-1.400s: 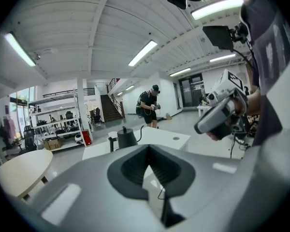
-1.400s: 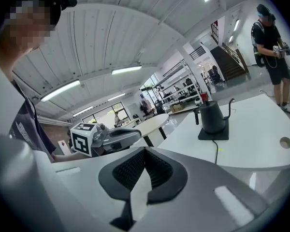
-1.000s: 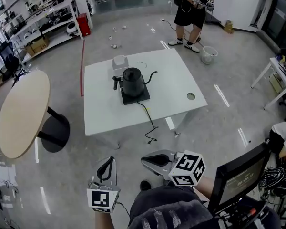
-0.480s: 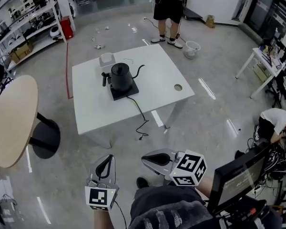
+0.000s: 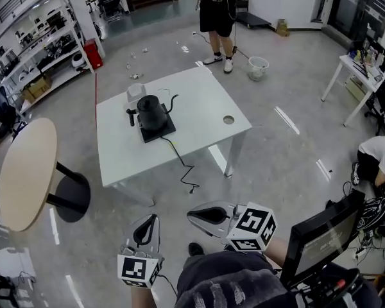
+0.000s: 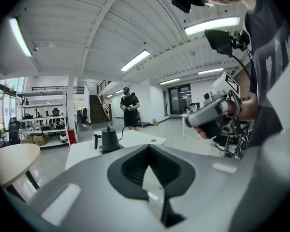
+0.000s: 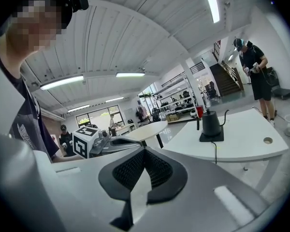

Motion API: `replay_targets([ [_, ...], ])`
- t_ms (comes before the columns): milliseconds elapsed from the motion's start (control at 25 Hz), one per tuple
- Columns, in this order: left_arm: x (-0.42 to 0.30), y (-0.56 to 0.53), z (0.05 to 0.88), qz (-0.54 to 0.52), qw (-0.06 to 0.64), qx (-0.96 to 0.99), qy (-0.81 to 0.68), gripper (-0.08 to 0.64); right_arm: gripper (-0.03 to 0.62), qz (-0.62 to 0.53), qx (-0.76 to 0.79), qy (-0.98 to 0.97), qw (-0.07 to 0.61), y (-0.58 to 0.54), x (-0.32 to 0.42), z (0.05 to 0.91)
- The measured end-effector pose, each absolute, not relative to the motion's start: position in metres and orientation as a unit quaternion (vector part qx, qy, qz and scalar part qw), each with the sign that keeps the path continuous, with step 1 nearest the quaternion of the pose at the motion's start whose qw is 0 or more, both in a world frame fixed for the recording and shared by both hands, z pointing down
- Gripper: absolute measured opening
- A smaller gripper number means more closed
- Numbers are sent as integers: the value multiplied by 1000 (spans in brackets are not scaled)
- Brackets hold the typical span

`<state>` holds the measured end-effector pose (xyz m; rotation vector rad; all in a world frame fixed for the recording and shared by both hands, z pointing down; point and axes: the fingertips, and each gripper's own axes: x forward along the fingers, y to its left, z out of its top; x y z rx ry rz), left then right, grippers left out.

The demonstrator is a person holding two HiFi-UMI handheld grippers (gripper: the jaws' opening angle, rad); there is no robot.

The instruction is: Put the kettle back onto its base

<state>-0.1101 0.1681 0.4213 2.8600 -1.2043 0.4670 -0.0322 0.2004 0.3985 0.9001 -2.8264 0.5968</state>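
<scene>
A black gooseneck kettle (image 5: 152, 112) stands upright on its flat black base (image 5: 162, 132) on the white square table (image 5: 202, 130), handle to the left, spout to the right. It also shows in the left gripper view as the kettle (image 6: 108, 139) and in the right gripper view as the kettle (image 7: 211, 122). Both grippers hang low in front of the body, well short of the table. My left gripper (image 5: 147, 221) is shut and empty. My right gripper (image 5: 192, 214) is also shut, with nothing in it.
The base's cord (image 5: 181, 169) hangs over the table's near edge. A small white box (image 5: 136, 93) sits behind the kettle. A round beige table (image 5: 25, 172) is at the left, shelves (image 5: 45, 50) are behind, a standing person (image 5: 215, 5) is beyond the table, and a monitor (image 5: 321, 236) is at the lower right.
The table with the kettle has slid left in the head view and its angle has changed. Both grippers stay shut and low in front of the body.
</scene>
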Motion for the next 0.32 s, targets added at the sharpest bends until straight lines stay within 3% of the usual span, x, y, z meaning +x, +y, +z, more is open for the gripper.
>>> replay_targets([
  [320, 6, 224, 427, 159, 7, 920, -359, 2, 0, 203, 332, -920, 41, 252, 91, 407],
])
